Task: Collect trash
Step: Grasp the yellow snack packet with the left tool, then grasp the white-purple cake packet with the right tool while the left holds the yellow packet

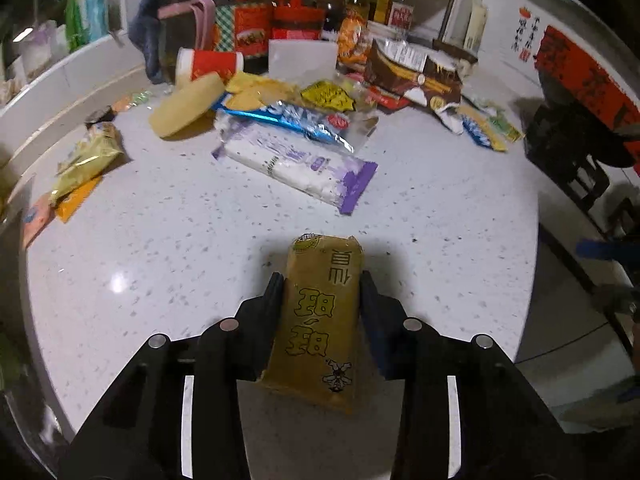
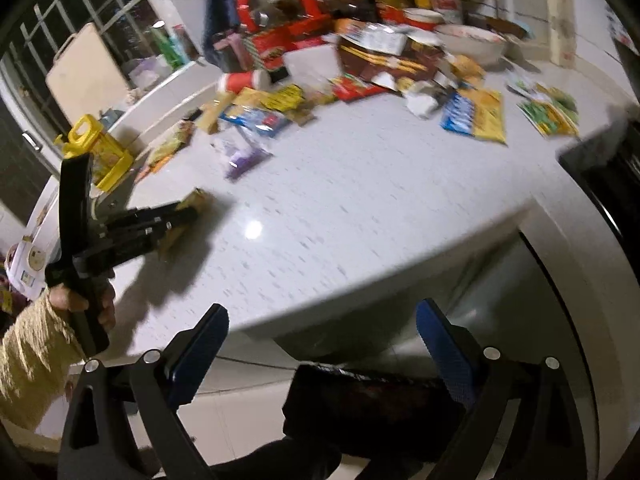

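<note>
My left gripper (image 1: 320, 280) is shut on a tan snack wrapper (image 1: 320, 312) with yellow characters, held just above the white speckled counter (image 1: 160, 248). The right wrist view shows that gripper (image 2: 192, 208) from the side with the wrapper (image 2: 196, 200) between its fingers. My right gripper (image 2: 322, 320) is open and empty, below and in front of the counter's front edge (image 2: 360, 300). More wrappers lie further back: a purple-white packet (image 1: 296, 164), a blue foil packet (image 1: 288, 118), a yellow wrapper (image 1: 328, 96) and a green-yellow bag (image 1: 88, 160).
A toppled red paper cup (image 1: 208, 64), a brown torn box (image 1: 416, 76), jars and red boxes (image 1: 296, 20) crowd the back of the counter. A black stool (image 1: 568, 152) stands right of the counter. A yellow jug (image 2: 96, 148) stands at the left. A dark bin bag (image 2: 372, 408) lies below my right gripper.
</note>
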`<control>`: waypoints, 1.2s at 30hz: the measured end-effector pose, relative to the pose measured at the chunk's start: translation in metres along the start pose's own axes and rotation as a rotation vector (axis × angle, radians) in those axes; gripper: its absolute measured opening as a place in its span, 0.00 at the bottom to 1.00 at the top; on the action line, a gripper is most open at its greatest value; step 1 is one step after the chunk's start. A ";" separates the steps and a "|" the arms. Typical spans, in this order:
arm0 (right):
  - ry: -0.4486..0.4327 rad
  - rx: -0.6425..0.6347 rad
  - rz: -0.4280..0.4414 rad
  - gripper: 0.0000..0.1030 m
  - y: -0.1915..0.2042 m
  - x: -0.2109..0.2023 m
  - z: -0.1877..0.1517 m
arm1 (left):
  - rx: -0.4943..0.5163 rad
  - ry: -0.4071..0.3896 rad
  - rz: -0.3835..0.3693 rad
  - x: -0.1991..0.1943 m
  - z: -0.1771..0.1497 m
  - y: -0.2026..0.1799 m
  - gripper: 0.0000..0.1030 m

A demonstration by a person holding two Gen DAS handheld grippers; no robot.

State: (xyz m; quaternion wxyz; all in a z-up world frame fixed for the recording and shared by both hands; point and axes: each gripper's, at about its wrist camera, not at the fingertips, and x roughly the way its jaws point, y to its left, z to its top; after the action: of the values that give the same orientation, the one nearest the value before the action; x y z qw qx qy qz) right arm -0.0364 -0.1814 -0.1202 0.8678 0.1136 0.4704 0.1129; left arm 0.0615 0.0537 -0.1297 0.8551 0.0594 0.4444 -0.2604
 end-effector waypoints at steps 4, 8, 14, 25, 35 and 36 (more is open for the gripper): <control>-0.041 -0.134 0.016 0.92 0.030 0.025 0.037 | -0.034 -0.045 0.000 -0.034 -0.008 0.006 0.36; -0.012 -0.270 0.059 0.92 0.074 0.077 0.084 | -0.081 -0.076 0.010 -0.071 -0.024 0.015 0.36; 0.091 -0.336 0.049 0.83 0.108 0.153 0.123 | -0.190 -0.088 0.051 -0.106 -0.055 0.035 0.36; 0.017 -0.326 -0.011 0.77 0.111 0.171 0.145 | -0.267 -0.121 0.096 -0.136 -0.078 0.060 0.36; 0.083 -0.377 0.004 0.68 0.112 0.192 0.156 | -0.291 -0.110 0.105 -0.139 -0.089 0.068 0.36; 0.084 -0.370 0.021 0.59 0.113 0.190 0.154 | -0.293 -0.113 0.106 -0.140 -0.089 0.068 0.36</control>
State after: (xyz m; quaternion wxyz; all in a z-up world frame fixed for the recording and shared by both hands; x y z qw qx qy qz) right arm 0.1843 -0.0307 -0.1538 0.8522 -0.0477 0.4762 0.2114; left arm -0.0351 0.1967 -0.0814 0.8908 -0.0571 0.4251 -0.1502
